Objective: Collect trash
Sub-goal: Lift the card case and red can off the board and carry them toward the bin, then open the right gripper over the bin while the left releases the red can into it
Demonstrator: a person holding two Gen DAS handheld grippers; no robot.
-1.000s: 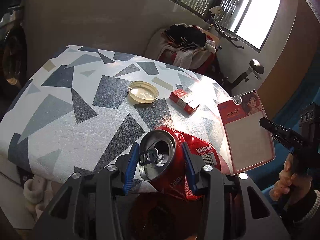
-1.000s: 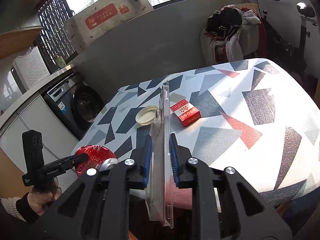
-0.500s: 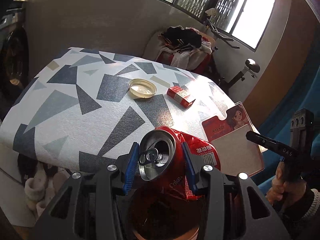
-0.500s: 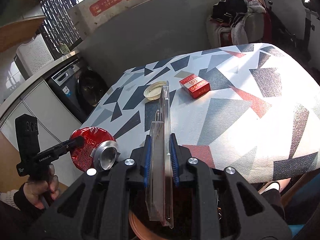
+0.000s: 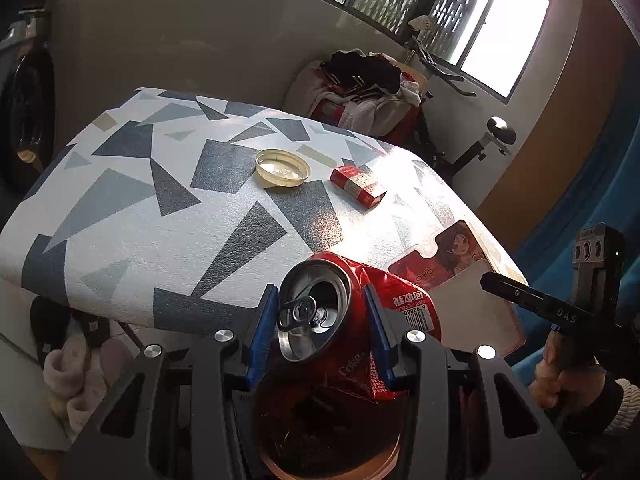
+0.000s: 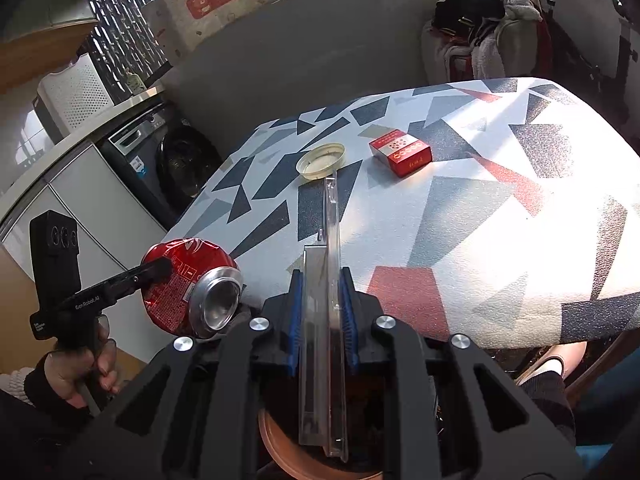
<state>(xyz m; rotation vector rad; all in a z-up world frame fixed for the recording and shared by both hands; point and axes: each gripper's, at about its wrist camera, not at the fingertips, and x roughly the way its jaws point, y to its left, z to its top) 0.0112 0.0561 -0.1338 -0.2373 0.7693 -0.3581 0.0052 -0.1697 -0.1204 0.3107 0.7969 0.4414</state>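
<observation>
Left hand-held gripper (image 5: 320, 328): clamped on crushed red can (image 5: 360, 320), held off the surface (image 5: 140, 240) edge above a brown bin (image 5: 328, 440). Right hand-held gripper (image 6: 322, 312): clamped on clear plastic package (image 6: 324, 320). On surface: lid (image 5: 283, 168), red box (image 5: 358, 184)

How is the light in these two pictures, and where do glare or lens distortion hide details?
Left wrist view: the window is blown out white, and sun glare washes out the table pattern near the red box; the fisheye bends the table edge. Right wrist view: a bright sun patch bleaches the table's right side; the area under the gripper is dark.
</observation>
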